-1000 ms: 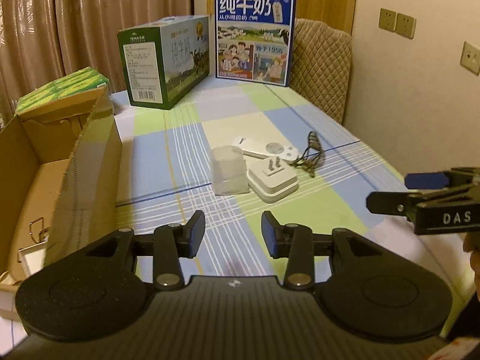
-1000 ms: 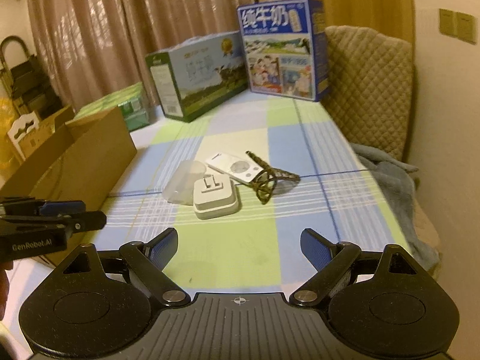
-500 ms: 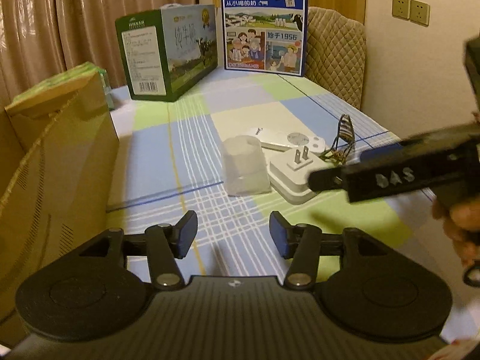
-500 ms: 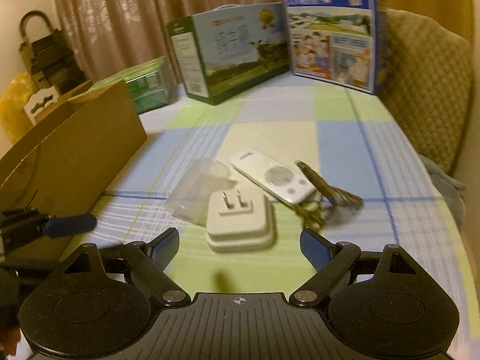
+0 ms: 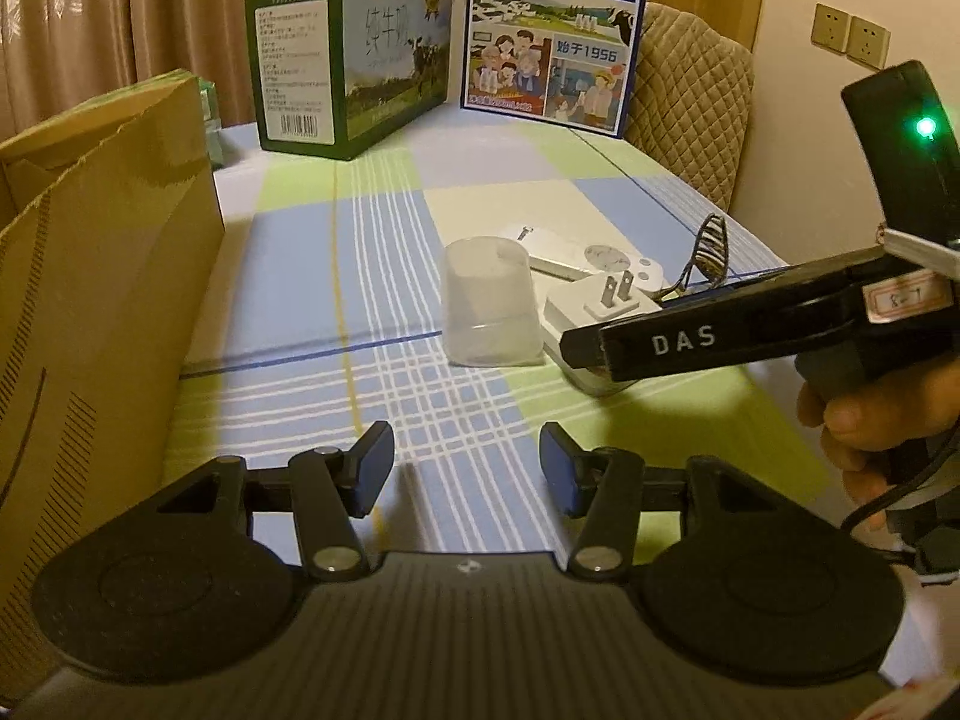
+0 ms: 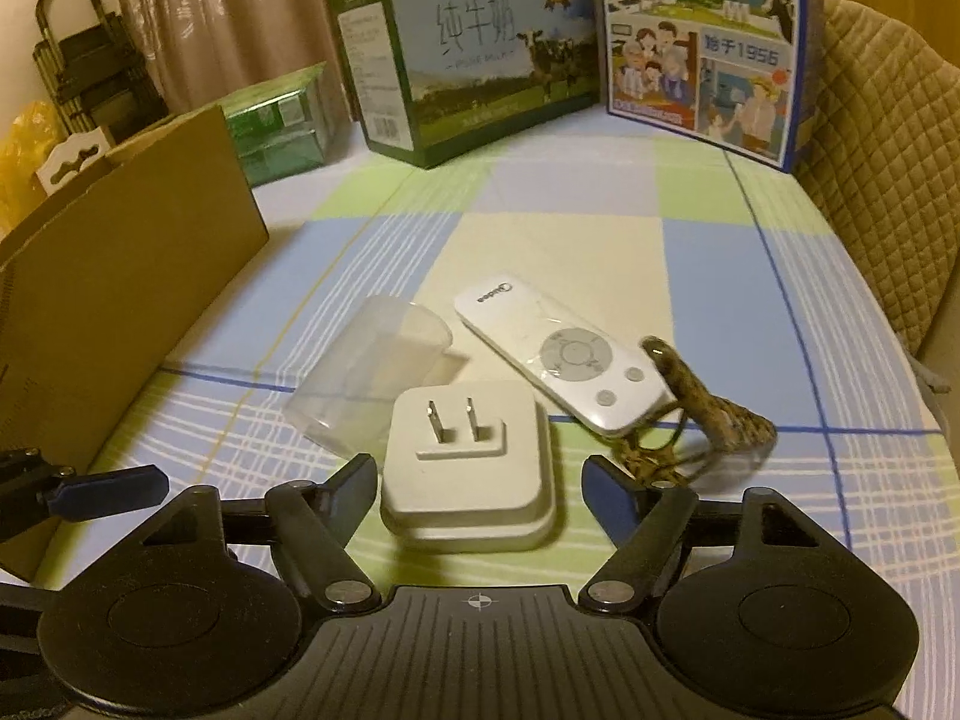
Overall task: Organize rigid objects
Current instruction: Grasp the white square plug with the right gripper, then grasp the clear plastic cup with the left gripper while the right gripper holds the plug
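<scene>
A white plug adapter [image 6: 465,468] lies prongs-up on the checked tablecloth. My right gripper [image 6: 480,495] is open with its fingers on either side of the adapter's near end, not closed on it. The adapter [image 5: 591,315] also shows in the left wrist view, partly behind the right gripper's finger [image 5: 690,339]. A clear plastic cup [image 6: 366,372] lies beside it, a white remote [image 6: 564,360] and patterned glasses [image 6: 690,414] behind. My left gripper [image 5: 465,474] is open and empty, short of the cup [image 5: 489,312].
An open cardboard box [image 5: 90,276] stands at the left. A green milk carton [image 5: 348,66] and a blue milk carton [image 5: 552,30] stand at the table's far end. A padded chair back [image 5: 690,96] is at the far right, with a wall beyond it.
My right gripper has moved forward and down to the adapter, its fingers now flanking it. My left gripper has moved slightly forward and stayed open.
</scene>
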### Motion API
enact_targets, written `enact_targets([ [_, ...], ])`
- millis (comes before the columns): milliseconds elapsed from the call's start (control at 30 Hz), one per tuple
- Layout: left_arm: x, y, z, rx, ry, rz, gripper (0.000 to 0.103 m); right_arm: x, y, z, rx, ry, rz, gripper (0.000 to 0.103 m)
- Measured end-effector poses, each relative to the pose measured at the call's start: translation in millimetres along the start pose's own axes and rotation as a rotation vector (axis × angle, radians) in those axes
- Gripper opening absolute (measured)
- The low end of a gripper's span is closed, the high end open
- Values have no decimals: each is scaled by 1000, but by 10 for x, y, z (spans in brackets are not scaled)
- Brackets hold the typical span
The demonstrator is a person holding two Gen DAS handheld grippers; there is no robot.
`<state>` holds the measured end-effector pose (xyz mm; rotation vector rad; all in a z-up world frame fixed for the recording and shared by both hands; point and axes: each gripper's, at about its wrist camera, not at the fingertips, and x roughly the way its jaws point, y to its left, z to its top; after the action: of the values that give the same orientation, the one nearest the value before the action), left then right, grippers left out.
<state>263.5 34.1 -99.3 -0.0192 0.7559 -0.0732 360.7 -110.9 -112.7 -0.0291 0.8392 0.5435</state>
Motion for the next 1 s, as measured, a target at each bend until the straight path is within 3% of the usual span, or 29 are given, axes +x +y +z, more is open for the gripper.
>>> enact_targets([
  [100,26,16,0,-2,3,-2,49,75,11,1,-14,4,0,72],
  [133,35,18,-3,-1,4,-3,49,88,18,3,-24,-1,-8,63],
  [167,44,22,-3,-2,6,-5,49,90,24,6,-33,-4,-13,62],
  [367,55,1,21,21,1,-6,49,-56,14,19,5,6,-41,61],
  [633,269,-142,237,72,-60,23,49,-697,-24,-146,80,-38,-86,61],
  [700,358,-161,302,53,-58,26,52,-803,-126,-249,142,-39,-98,61],
  [833,535,-236,391,57,-60,57,69,-854,-327,-310,228,-26,-101,61],
  [933,656,-270,433,62,-51,70,69,-843,-372,-282,236,-29,-115,61],
  [1000,726,-293,461,71,-39,70,63,-811,-375,-268,245,-27,-103,61],
])
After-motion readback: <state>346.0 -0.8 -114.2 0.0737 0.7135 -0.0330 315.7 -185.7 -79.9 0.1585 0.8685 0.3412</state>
